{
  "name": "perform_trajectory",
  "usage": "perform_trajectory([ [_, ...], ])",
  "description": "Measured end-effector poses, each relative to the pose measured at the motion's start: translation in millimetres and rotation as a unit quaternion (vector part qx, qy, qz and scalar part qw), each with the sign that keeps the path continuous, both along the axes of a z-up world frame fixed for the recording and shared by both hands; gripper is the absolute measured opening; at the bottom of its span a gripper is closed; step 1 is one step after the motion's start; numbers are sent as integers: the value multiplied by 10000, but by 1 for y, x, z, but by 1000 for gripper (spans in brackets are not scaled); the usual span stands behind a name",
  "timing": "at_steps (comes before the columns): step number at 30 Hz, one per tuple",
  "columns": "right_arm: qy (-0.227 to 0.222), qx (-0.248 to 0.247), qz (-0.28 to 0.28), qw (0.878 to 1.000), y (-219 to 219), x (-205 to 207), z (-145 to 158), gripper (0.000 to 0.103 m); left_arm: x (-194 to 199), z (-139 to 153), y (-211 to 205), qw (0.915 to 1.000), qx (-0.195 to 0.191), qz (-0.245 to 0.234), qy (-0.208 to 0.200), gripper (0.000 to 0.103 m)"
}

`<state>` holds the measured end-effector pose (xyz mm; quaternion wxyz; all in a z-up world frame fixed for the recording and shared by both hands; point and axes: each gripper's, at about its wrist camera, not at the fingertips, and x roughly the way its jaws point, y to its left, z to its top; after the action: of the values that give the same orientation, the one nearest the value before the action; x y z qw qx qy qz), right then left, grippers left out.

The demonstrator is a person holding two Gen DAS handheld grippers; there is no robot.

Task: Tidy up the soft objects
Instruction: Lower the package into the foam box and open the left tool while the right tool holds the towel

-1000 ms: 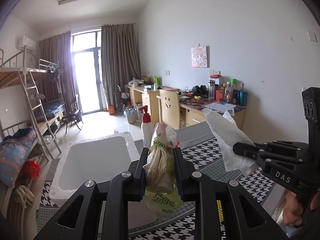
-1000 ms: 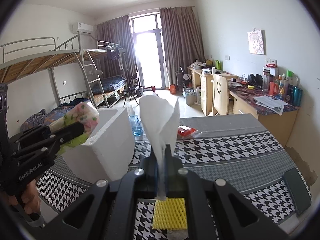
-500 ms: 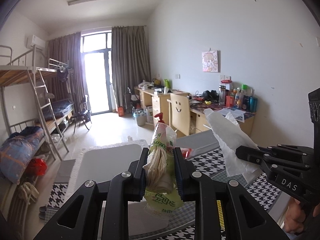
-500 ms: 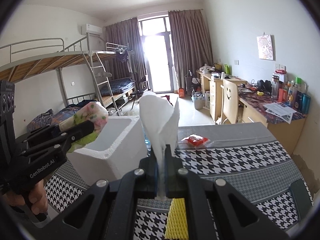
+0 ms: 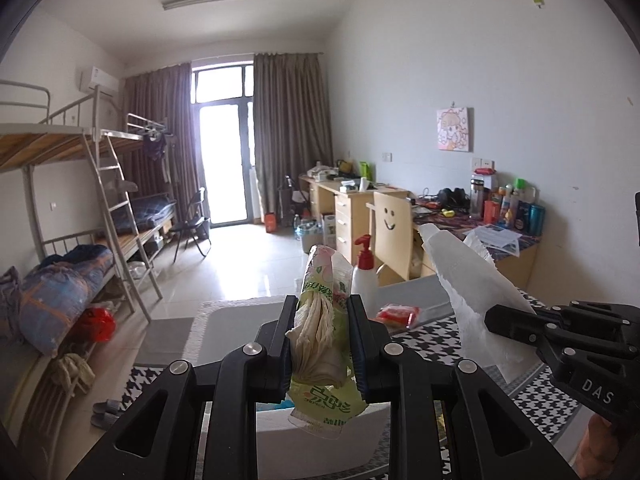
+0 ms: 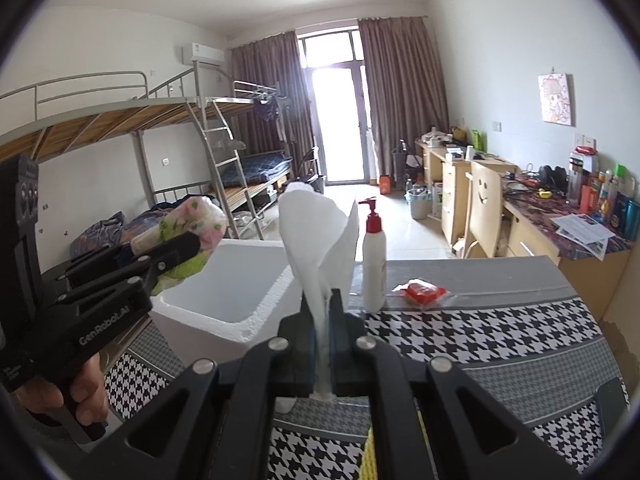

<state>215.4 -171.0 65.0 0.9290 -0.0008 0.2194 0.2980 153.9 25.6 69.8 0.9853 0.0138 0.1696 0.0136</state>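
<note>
Both cameras sit just behind their own fingers and look level down the long room toward the balcony door (image 5: 224, 160), raised above the houndstooth table (image 6: 480, 332). The left wrist view sits to the left, so the right gripper (image 5: 504, 316) juts in from its right edge. The right wrist view catches the left gripper (image 6: 176, 248) at its left (a mirrored arrangement). Both share the white foam box (image 6: 224, 280), pump bottle (image 5: 364, 276), red packet (image 6: 420, 292), bunk beds and desks.

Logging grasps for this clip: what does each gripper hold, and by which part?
Left gripper clamps the tissue packet around its middle. Right gripper pinches the white paper towel at its lower end.
</note>
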Motion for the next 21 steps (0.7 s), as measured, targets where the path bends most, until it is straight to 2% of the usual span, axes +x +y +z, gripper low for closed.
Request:
perform_trajectory([
  [10,8,-67,321,9995,25,8,4,8,15,-6,17,9991,3,379,184,26],
  [21,23,-191,477,9987,45,14,2,8,29,-14,26,9985,-110,361,385,26],
])
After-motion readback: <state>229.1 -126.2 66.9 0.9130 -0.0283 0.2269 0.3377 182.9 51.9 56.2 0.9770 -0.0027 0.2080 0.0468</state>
